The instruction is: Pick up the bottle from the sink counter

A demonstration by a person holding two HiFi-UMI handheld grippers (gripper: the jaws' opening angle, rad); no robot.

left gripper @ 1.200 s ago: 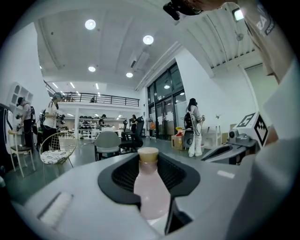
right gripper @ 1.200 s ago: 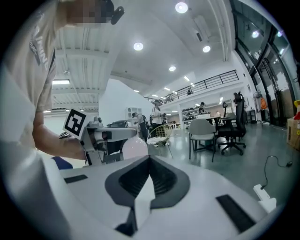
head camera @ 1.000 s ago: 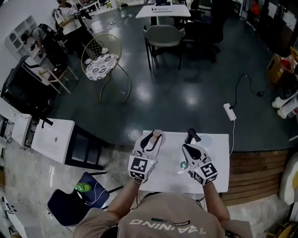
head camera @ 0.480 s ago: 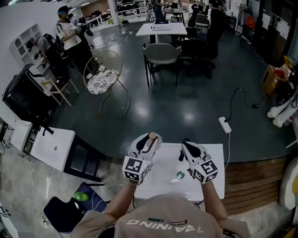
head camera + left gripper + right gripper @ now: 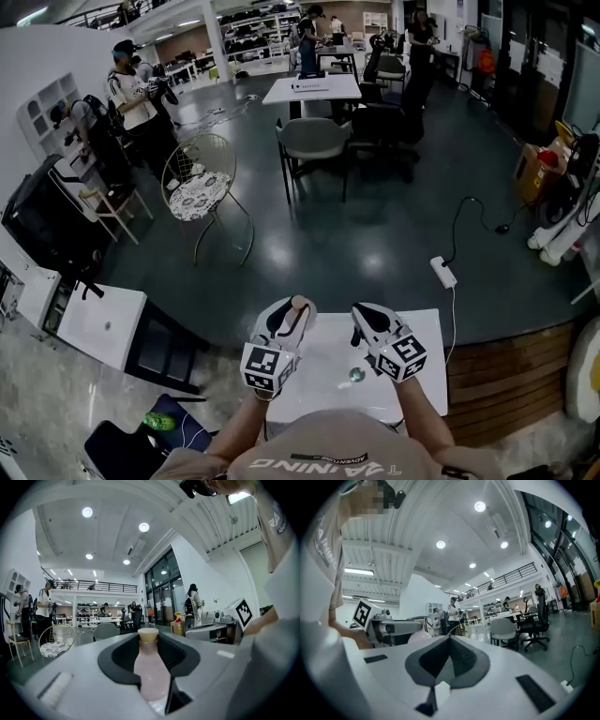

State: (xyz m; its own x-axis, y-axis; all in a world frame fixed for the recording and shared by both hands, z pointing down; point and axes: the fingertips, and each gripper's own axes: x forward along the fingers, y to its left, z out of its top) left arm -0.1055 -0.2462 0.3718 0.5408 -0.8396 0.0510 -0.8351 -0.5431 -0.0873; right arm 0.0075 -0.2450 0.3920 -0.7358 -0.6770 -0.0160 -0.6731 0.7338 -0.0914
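Note:
A pink bottle (image 5: 151,674) with a tan cap (image 5: 301,302) stands between the jaws of my left gripper (image 5: 149,644), which is shut on its body; the neck and cap stick out past the fingertips. In the head view the left gripper (image 5: 296,309) hangs over the left part of the white sink counter (image 5: 323,375), pointing out into the room. My right gripper (image 5: 360,321) is level beside it, about a hand's width to the right. Its jaws meet with nothing between them in the right gripper view (image 5: 450,644). The left gripper (image 5: 391,627) shows there at the left.
A small round drain (image 5: 356,375) lies in the counter under the right gripper. Beyond the counter's far edge is dark floor with a power strip (image 5: 442,272), a wire chair (image 5: 200,183), a grey chair (image 5: 312,141) and tables. People stand far back.
The head view has tilted up, so both grippers and the counter sit lower in frame. The bottle stays in the left gripper. The right gripper has kept its place beside it.

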